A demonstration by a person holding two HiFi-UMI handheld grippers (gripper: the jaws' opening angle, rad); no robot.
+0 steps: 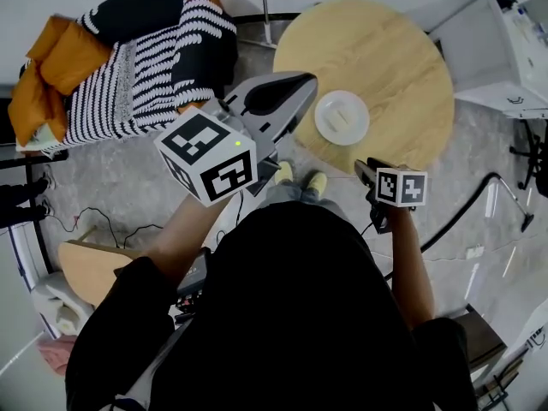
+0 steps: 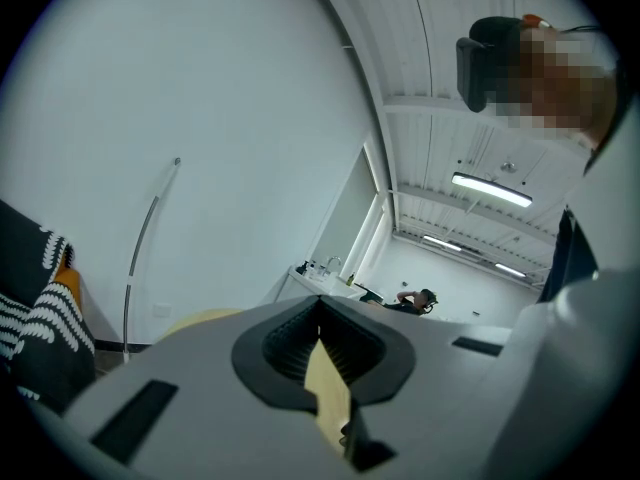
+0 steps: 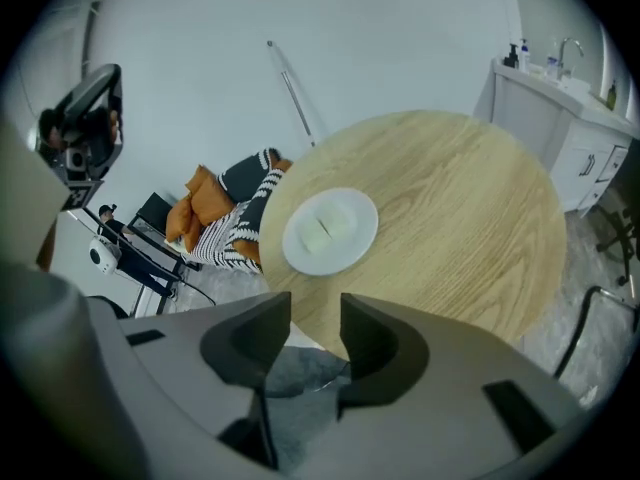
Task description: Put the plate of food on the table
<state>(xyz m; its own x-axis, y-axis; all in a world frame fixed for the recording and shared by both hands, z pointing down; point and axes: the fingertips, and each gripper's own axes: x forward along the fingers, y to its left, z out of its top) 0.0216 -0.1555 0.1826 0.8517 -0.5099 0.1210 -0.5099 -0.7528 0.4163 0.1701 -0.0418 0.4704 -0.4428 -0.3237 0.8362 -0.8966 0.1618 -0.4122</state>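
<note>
- The plate of food (image 1: pixel 342 116) rests on the bench (image 1: pixel 402 67), just inside its near edge.
- The right gripper (image 3: pixel 313 308) is released and empty, off that bench edge; the left gripper (image 2: pixel 320 313) is clenched on nothing.
- Placement looks done: withdraw without nudging the plate.

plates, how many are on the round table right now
1. A white plate holding pale food sits on the round wooden table, near the edge closest to the person. The whole tabletop is in view, so no others are hidden.
</note>
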